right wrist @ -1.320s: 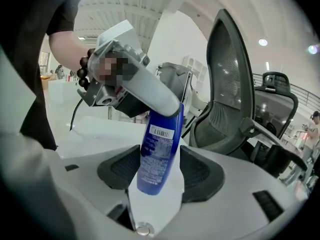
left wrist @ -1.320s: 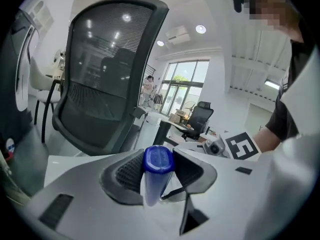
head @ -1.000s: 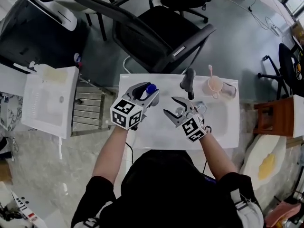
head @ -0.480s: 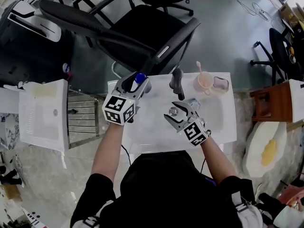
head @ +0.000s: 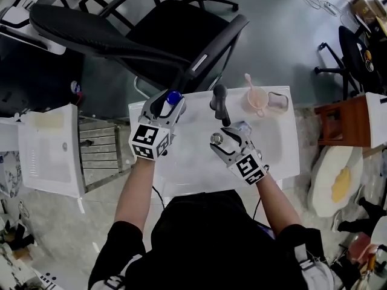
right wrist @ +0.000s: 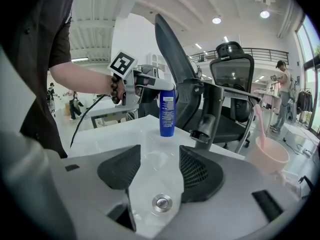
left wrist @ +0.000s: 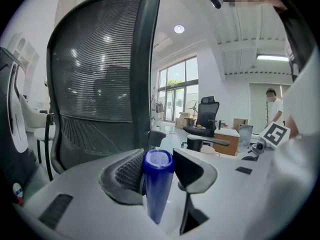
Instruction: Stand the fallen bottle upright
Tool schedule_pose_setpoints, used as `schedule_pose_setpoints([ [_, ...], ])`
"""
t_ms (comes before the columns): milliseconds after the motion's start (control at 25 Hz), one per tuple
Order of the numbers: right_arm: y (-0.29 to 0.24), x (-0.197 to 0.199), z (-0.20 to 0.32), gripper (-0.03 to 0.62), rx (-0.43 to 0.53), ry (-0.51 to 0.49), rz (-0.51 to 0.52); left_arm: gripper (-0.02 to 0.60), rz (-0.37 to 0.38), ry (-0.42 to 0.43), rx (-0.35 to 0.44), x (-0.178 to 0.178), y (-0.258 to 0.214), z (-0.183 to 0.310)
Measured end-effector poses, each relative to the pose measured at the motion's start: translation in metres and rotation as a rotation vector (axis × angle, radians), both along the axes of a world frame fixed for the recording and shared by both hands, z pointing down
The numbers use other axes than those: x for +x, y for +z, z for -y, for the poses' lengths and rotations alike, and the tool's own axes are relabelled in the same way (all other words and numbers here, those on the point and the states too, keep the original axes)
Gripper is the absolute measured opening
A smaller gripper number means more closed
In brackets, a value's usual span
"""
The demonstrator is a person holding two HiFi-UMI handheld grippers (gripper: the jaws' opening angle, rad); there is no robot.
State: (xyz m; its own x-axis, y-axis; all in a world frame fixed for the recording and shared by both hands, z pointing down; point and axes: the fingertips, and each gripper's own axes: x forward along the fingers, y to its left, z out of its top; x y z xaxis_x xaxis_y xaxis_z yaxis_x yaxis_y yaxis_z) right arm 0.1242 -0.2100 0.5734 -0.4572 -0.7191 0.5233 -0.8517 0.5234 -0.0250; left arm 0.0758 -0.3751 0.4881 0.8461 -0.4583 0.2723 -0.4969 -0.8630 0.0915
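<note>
**A:** Head view first. What takes up the most room?

**B:** A black office chair (head: 151, 35), standing at the far side of the white table (head: 278, 156). One armrest (head: 219, 98) reaches over the table's far edge.

**A:** And the person's tools?

**B:** The left hand-held gripper (head: 166, 106) is at the far left corner of the table. The right hand-held gripper (head: 228, 135) is over the middle of it, just on the near side of the armrest. The two are well apart.

**A:** What is the left one doing?

**B:** Its jaws are closed on the blue bottle (head: 173, 96), one pad on each side. The left gripper view shows the bottle's end between the pads, with the chair's mesh back behind it.

**A:** So where is the bottle, exactly?

**B:** It is upright, near the far left corner. The right gripper view shows it from the side: label facing the camera, base on the table, and the grip high up near its top.

**A:** And the right one?

**B:** Its jaws stand wide apart with nothing between them, only bare table below. It points towards the bottle without touching it.

**A:** Anything smaller?

**B:** A pink cup (head: 254, 101) sits near the far right edge with a pink handle (head: 248, 80) sticking out of it. A clear cup (head: 278, 101) is just beside it.
</note>
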Motion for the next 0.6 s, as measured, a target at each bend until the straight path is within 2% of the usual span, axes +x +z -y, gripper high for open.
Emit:
schedule_pose_setpoints([
  [320,-0.0014,-0.0014,0.0023,0.255,-0.004,-0.011,-0.005,0.203,0.005,0.012,-0.009,0.0004,0.0001,-0.0011],
  [360,-0.0017,-0.0016,0.0026,0.255,-0.003,-0.015,-0.009,0.216,0.009,0.014,-0.01,-0.0002,0.0009,-0.0015],
  [440,-0.002,-0.0015,0.003,0.255,-0.001,-0.02,-0.017,0.281,0.009,0.016,-0.018,-0.0016,0.0025,-0.0024],
  [600,-0.0034,-0.0019,0.0031,0.255,0.005,-0.02,-0.023,0.31,0.005,0.011,-0.016,-0.0061,0.0014,-0.0057],
])
